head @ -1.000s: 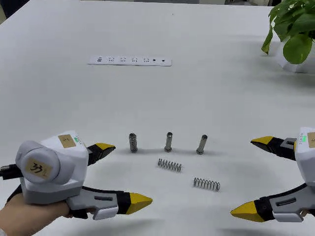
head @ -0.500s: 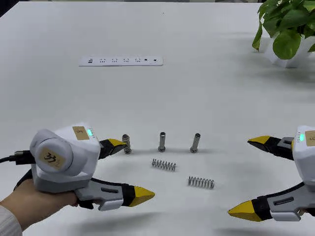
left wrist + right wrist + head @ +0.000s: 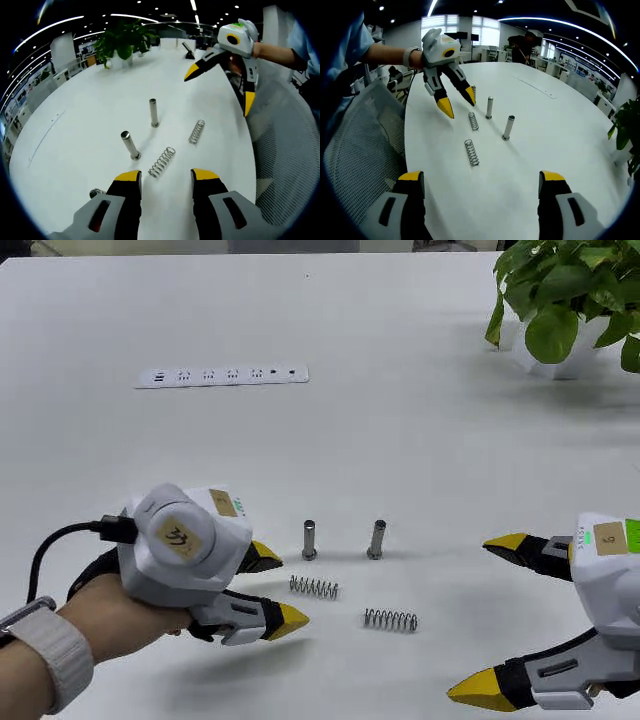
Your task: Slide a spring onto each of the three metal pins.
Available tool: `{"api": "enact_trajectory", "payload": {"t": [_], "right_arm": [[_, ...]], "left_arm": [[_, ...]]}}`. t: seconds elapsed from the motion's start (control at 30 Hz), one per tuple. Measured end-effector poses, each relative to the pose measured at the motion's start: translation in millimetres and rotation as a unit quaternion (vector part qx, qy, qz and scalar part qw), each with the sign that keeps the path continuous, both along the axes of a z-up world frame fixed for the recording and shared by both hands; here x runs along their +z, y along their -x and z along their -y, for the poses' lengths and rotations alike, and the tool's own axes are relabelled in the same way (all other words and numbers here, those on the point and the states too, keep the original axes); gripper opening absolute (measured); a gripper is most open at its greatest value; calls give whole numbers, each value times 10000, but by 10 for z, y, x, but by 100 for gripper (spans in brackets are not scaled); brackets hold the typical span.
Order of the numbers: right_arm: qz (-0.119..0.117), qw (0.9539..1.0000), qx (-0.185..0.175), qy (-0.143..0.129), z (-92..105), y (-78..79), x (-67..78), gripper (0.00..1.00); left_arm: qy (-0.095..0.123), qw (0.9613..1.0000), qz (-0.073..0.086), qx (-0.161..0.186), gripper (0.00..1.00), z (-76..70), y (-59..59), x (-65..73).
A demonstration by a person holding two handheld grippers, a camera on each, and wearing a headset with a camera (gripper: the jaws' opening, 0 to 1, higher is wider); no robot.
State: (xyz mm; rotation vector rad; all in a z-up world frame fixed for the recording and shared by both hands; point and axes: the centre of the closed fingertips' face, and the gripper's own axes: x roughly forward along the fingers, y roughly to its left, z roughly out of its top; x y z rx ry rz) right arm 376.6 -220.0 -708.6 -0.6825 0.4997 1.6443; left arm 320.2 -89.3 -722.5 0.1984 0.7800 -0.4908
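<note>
Two bare metal pins point(image 3: 309, 538) point(image 3: 377, 538) stand upright on the white table. Two loose springs point(image 3: 314, 587) point(image 3: 390, 620) lie just in front of them. A third pin with a spring on it point(image 3: 473, 92) stands behind the left gripper's far tip; its top point(image 3: 96, 192) peeks beside the left jaw. My left gripper point(image 3: 278, 588) is open, its tips just left of the nearer spring point(image 3: 162, 161). My right gripper point(image 3: 482, 617) is open wide, right of the other spring point(image 3: 471, 152), with nothing between its fingers.
A white power strip point(image 3: 222, 374) lies at the back left. A potted plant point(image 3: 560, 300) stands at the back right corner. A black cable point(image 3: 60, 540) trails from the left gripper. A mesh chair point(image 3: 360, 150) stands at the table's near edge.
My left gripper has moved right, toward the nearer spring, and now covers the sprung pin in the head view. The head camera has shifted too. The right gripper has hardly moved.
</note>
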Motion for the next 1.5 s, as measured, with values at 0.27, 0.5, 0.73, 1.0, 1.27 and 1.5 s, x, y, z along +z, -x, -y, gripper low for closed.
{"api": "enact_trajectory", "payload": {"t": [0.27, 0.5, 0.73, 1.0, 1.27, 1.5], "right_arm": [[-58, 9999, -82, -4, 45, -6, -28, 96], [-85, 9999, -124, -6, 51, 8, -45, 96], [-124, 9998, -129, -35, 31, 44, -47, 96], [-147, 9998, -115, -41, 20, 56, -58, 95], [-151, 9998, -108, -28, 24, 76, -74, 95], [-196, 9998, -83, -29, 5, 106, -90, 94]], "left_arm": [[-80, 9997, -190, -97, 36, 5, -107, -151], [-357, 9984, -376, -207, 33, -38, -150, -271], [-532, 9966, -516, -360, 27, -30, -141, -295], [-598, 9945, -773, -367, 22, -43, -124, -298], [-757, 9922, -868, -469, 15, -79, -110, -317], [-923, 9903, -827, -630, 11, -34, -75, -314]]}}
